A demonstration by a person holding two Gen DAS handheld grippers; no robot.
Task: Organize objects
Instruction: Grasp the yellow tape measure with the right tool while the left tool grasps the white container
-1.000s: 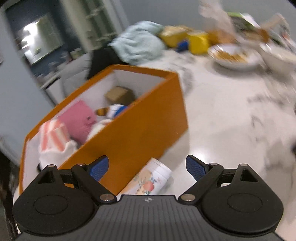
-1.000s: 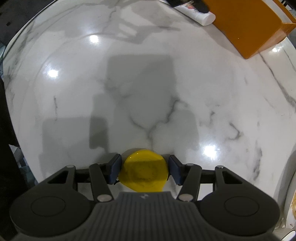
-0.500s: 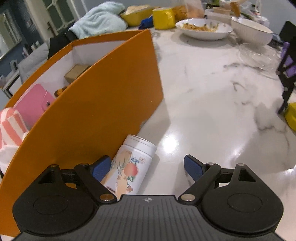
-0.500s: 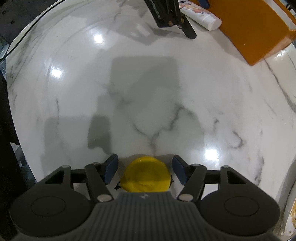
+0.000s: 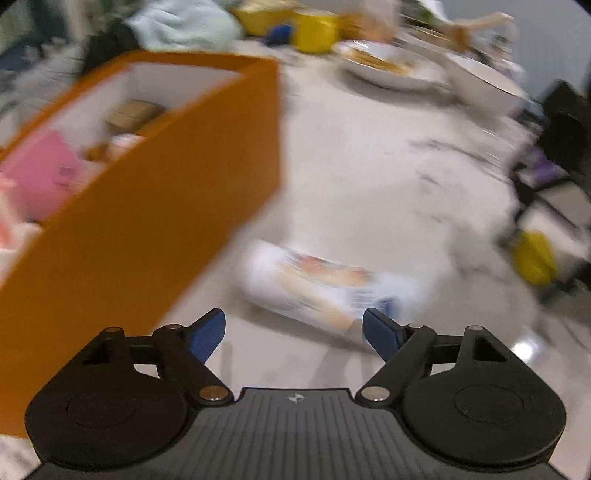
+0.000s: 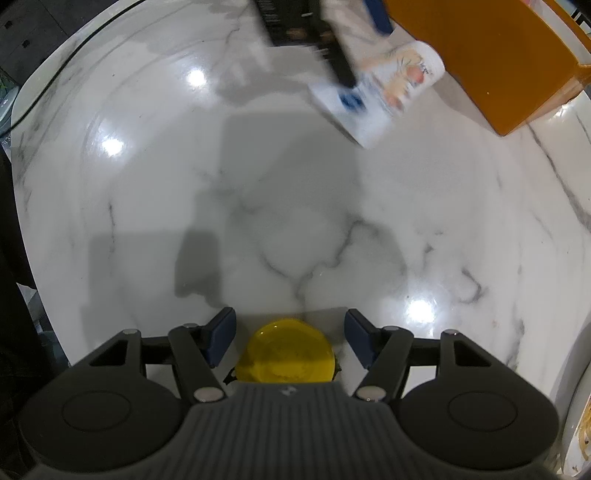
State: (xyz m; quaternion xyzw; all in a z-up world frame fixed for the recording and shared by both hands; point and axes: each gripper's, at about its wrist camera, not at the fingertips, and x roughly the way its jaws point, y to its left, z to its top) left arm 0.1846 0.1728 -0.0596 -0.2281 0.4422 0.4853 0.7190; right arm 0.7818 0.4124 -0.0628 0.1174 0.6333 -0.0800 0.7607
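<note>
A white floral canister (image 5: 325, 291) lies on its side on the marble table (image 5: 369, 177), just ahead of my open left gripper (image 5: 293, 332); the view is blurred. It also shows in the right wrist view (image 6: 384, 92) beside the orange box (image 6: 491, 62). The orange box (image 5: 147, 206) at the left holds a pink item (image 5: 40, 181) and a brown box (image 5: 133, 110). My right gripper (image 6: 290, 339) is open, its jaws standing apart from a yellow round object (image 6: 286, 360) that sits between them on the table.
At the far side are a bowl of food (image 5: 384, 66), a white bowl (image 5: 487, 85), a yellow mug (image 5: 317, 31) and a pale blue cloth (image 5: 184, 26). A dark chair (image 5: 554, 158) stands at the right. The table edge (image 6: 37, 122) curves at the left.
The canister has swung away from the box wall and now lies crosswise in front of my left gripper. My right gripper's jaws have opened off the yellow object.
</note>
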